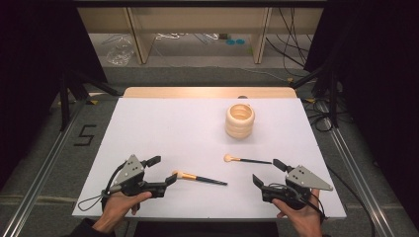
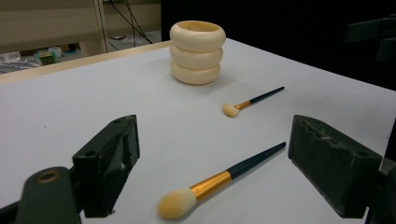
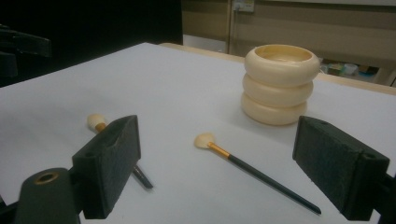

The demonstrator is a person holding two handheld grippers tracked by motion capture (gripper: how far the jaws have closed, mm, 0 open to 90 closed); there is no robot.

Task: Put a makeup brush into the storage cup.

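A cream holder (image 1: 240, 120) made of three stacked rings stands upright at the table's far right of centre. A small brush (image 1: 247, 159) with a dark handle lies in front of it. A larger brush (image 1: 197, 177) with a gold ferrule lies nearer the front. My left gripper (image 1: 163, 169) rests at the front left, open, its jaws just left of the larger brush's bristles. In the left gripper view the larger brush (image 2: 219, 179) lies between and ahead of the open jaws (image 2: 215, 135). My right gripper (image 1: 267, 172) stands open at the front right, beside the small brush's handle (image 3: 252, 168).
The white table top (image 1: 148, 128) has a wooden strip along its far edge. Beyond it stand wooden shelf legs (image 1: 138, 37) and loose cables on the floor. Metal rails (image 1: 44, 163) run along both sides of the table.
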